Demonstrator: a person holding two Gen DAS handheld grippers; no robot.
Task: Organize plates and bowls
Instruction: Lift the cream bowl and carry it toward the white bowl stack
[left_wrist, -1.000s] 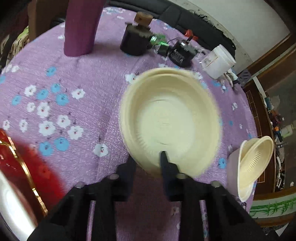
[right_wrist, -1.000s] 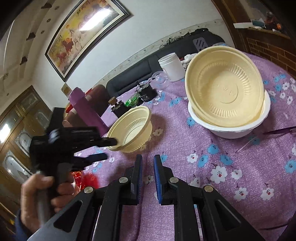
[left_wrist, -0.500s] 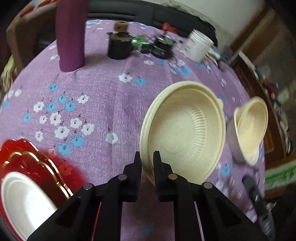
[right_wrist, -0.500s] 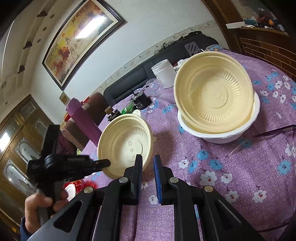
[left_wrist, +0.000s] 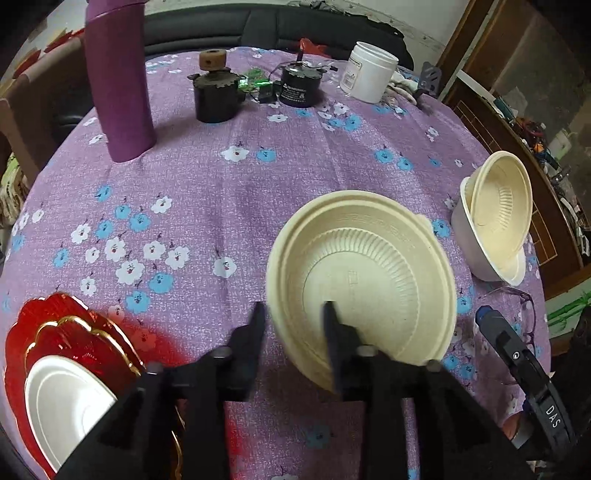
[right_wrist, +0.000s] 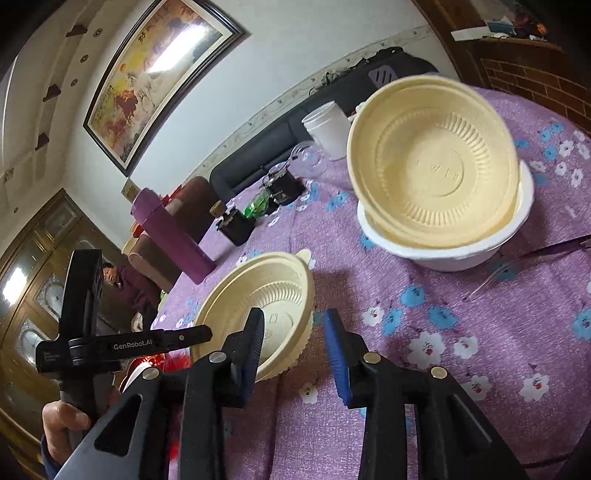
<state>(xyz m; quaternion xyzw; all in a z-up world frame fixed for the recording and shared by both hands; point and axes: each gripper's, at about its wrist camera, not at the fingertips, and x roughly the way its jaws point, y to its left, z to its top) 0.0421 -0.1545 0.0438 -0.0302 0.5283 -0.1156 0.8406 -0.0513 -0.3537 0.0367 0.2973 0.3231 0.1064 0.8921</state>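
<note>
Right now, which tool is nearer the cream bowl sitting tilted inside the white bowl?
Right. The right tool faces the tilted cream bowl across a stretch of cloth, jaws open. The left tool is farther off, open astride the other cream bowl's rim.

We take the purple flask (left_wrist: 118, 79) as our landmark on the flowered worktop (left_wrist: 207, 192): right of it a black motor (left_wrist: 218, 94), then another (left_wrist: 299, 86), then a white jar (left_wrist: 371, 75) (lid off); spectacles (left_wrist: 517, 295) lie well apart.
</note>
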